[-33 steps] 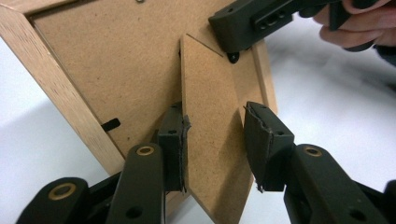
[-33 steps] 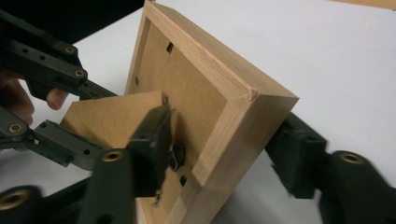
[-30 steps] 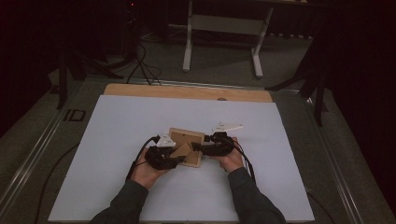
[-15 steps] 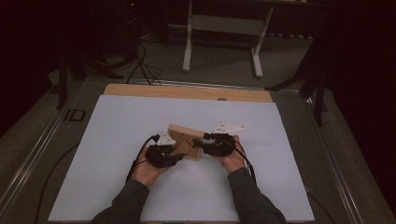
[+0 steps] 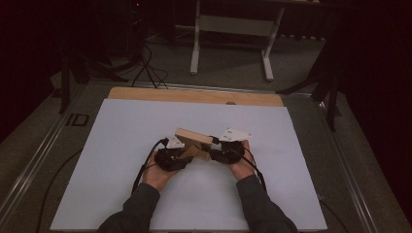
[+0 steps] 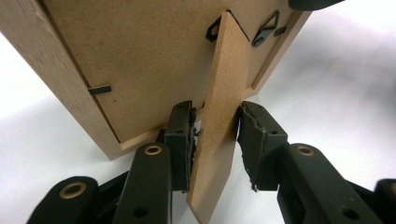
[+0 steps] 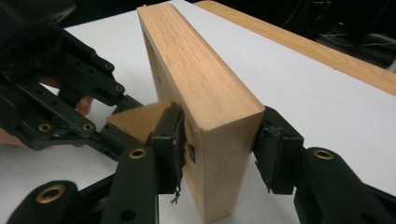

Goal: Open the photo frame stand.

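item: wooden picture frame (image 5: 193,138), held up off the white table (image 5: 121,145); our right gripper (image 7: 219,154) is clamped on its side rail. our left gripper (image 6: 215,140) has its jaws closed on the fold-out stand (image 6: 222,116), just behind the backing board (image 6: 140,60). we judge the stand should be swung out gently, right grip kept steady so the hinge is not strained.
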A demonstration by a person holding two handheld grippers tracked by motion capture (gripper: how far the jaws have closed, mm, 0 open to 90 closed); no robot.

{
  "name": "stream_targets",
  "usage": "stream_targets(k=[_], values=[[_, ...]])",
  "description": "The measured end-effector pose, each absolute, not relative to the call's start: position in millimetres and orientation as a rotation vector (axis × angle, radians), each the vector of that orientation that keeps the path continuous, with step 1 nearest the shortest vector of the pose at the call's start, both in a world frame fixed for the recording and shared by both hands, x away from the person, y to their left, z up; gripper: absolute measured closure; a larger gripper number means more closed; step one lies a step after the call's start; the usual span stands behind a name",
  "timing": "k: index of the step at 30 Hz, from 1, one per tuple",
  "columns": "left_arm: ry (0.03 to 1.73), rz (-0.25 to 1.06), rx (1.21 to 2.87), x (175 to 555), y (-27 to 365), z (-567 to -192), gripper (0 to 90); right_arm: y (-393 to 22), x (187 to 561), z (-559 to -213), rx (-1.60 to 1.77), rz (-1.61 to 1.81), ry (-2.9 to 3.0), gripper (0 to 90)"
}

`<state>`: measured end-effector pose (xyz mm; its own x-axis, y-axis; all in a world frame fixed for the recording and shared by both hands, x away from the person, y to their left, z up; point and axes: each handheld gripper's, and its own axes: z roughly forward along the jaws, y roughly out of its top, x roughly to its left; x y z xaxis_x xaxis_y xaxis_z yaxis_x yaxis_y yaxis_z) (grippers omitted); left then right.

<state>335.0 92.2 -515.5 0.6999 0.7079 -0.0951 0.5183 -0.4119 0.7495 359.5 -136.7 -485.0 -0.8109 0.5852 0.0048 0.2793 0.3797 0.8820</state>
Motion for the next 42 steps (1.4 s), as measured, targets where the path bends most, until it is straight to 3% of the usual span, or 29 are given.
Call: stream_targets(k=[12, 25, 42], values=[[0.960, 0.220, 2.056, 328.8, 97.0, -518.6, 59.2, -138.9, 355.1, -482.7, 0.738, 1.478, 2.406, 50.1], [0.965, 0.150, 2.031, 321.8, 107.6, -523.0, 58.8, -134.0, 347.6, -484.8, 0.666, 1.450, 2.505, 38.4], [0.965, 0.203, 2.019, 314.0, 118.6, -514.5, 56.0, -133.3, 345.2, -485.7, 0.658, 1.426, 2.517, 33.5]])
